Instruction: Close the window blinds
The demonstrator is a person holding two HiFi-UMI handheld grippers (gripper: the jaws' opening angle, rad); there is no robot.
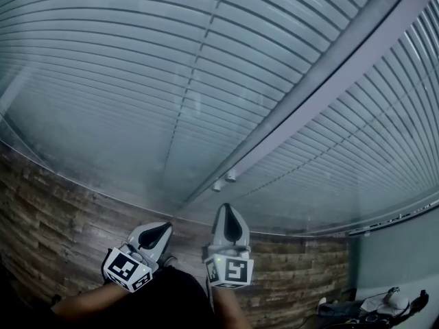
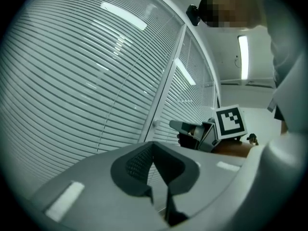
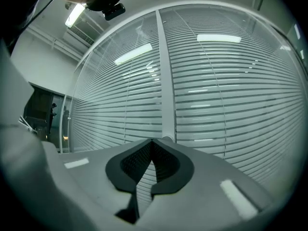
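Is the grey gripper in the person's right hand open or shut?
Shut. The right gripper view shows the grey right gripper with its dark pads touching at the tips, nothing between them.

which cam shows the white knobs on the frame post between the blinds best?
Head view: both white knobs sit in the open, low on the frame post, just beyond the right gripper. Left gripper view shows one knob, small. Right gripper view shows only a rounded top above its shut jaws.

Left gripper (image 2: 154,147), jaws seemingly together, faces the blinds (image 2: 86,81).
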